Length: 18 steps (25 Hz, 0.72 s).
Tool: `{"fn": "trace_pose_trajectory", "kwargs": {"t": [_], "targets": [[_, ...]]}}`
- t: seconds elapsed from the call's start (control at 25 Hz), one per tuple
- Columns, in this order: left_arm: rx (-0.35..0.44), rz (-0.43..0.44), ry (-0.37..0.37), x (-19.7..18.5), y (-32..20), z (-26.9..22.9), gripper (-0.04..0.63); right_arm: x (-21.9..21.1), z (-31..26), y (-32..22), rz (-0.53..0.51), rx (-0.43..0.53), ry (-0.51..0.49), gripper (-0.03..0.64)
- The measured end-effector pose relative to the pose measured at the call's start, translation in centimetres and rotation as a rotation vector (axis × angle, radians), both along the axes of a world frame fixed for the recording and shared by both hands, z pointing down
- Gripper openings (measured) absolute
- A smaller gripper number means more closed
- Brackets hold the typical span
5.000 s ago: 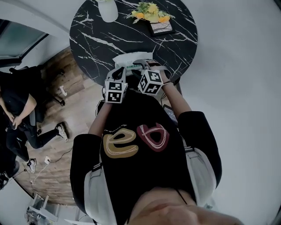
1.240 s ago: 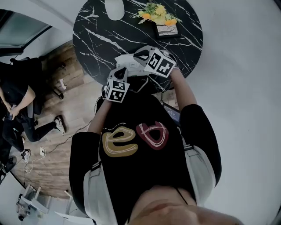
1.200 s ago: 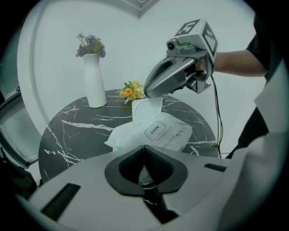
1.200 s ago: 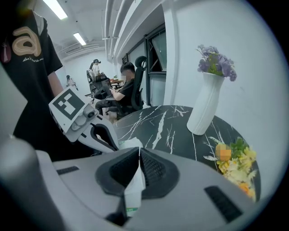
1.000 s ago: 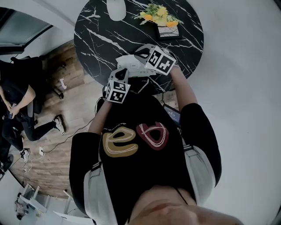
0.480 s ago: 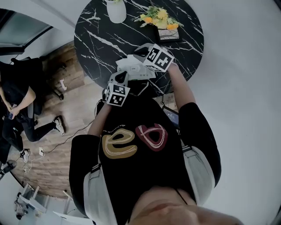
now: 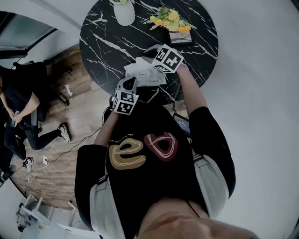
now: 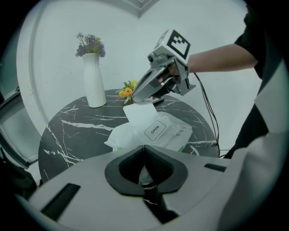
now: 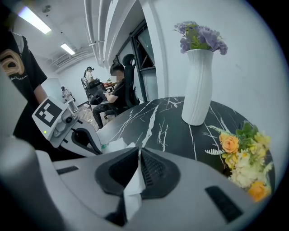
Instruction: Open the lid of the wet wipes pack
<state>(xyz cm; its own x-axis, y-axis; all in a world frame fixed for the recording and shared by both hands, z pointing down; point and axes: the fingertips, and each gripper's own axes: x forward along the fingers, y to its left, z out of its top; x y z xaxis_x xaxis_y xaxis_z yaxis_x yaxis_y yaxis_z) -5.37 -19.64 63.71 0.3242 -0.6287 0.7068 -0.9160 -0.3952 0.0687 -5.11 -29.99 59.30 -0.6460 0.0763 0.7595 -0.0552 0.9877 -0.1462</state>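
Right gripper (image 9: 138, 155), jaws just easing apart, pinches the lid flap (image 9: 131, 196); left gripper (image 8: 144, 153) clamps the wet wipes pack (image 8: 169, 133) near the table (image 8: 76, 131) edge, bare marble beyond.

wet wipes pack (image 8: 156, 131) partly hidden behind left hand-held gripper (image 8: 144, 149), vase (image 7: 124, 13) top cut off

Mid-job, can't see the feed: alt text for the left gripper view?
The left gripper is shut on the near edge of a white wipes pack on a black marble table. Beyond it, the right gripper, jaws just opened slightly, pinches the pack's lifted lid; a vase stands behind.
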Motion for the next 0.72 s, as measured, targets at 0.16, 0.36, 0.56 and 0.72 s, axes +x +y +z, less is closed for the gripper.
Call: {"fn": "trace_pose_trajectory", "kwargs": {"t": [0.16,0.36,0.56,0.72], "targets": [[-0.008,-0.007,0.0,0.0,0.1,0.1,0.018,-0.2,0.6,-0.4,-0.009,0.014,0.015,0.028],[-0.007,-0.013,0.003,0.1,0.2,0.1,0.018,-0.1,1.1,-0.6,-0.005,0.002,0.023,0.029],[-0.007,-0.02,0.007,0.0,0.1,0.2,0.018,-0.3,1.5,-0.8,-0.008,0.021,0.019,0.031],[-0.005,-0.022,0.015,0.0,0.1,0.2,0.018,-0.2,1.7,-1.0,0.009,0.03,0.016,0.034]]}}
